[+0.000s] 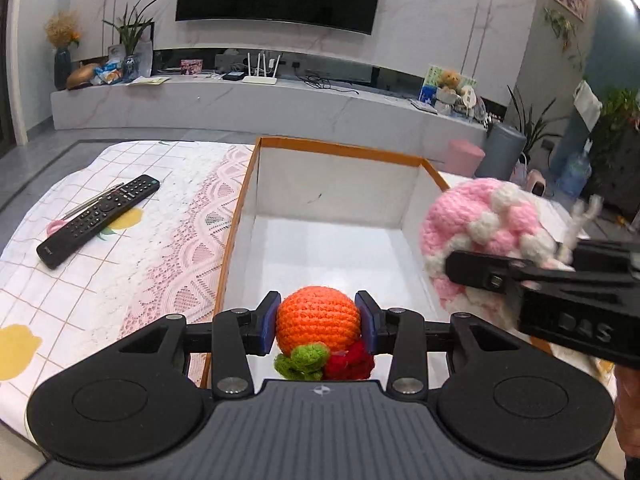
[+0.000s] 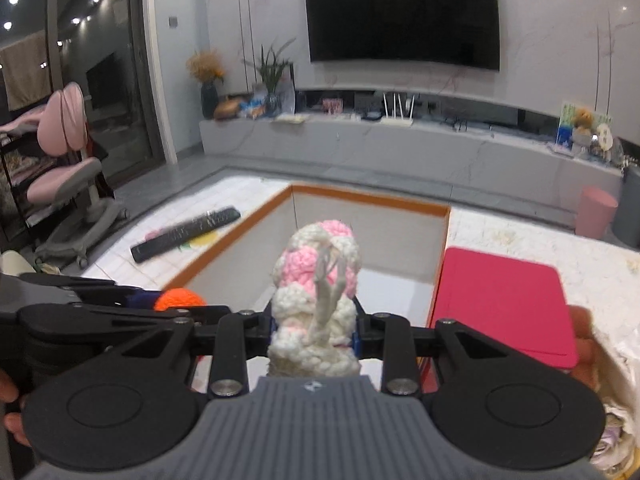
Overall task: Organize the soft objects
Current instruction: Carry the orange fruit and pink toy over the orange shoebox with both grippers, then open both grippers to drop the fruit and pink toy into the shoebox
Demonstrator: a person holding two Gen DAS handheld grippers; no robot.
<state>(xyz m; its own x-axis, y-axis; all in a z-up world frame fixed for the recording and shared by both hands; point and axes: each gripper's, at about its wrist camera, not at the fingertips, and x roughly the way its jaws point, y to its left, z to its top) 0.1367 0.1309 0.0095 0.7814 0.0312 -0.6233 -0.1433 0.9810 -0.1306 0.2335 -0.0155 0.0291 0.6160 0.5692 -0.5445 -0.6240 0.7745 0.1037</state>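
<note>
Crocheted orange ball (image 1: pixel 317 320), leaves toward the camera, is clamped in the left gripper (image 1: pixel 318 322) low-centre over the white box (image 1: pixel 332 184). Only the right view shows the red lid (image 2: pixel 500 304) (lower right); there the right gripper (image 2: pixel 314 330) pinches an upright pink-and-white crochet piece (image 2: pixel 316 280).

The orange ball (image 1: pixel 317 322) is crocheted yarn, nubbly and matt, with green and red knitted bits below it. The pink and white toy (image 2: pixel 316 300) is chunky, fluffy yarn. The box (image 1: pixel 332 184) looks like cardboard, matt white inside with an orange rim. The bench cloth (image 1: pixel 120 280) is printed fabric edged with lace. The remote (image 1: pixel 98 220) is matt black plastic. The left tongs (image 1: pixel 318 322) are black plastic with metal rivets.
</note>
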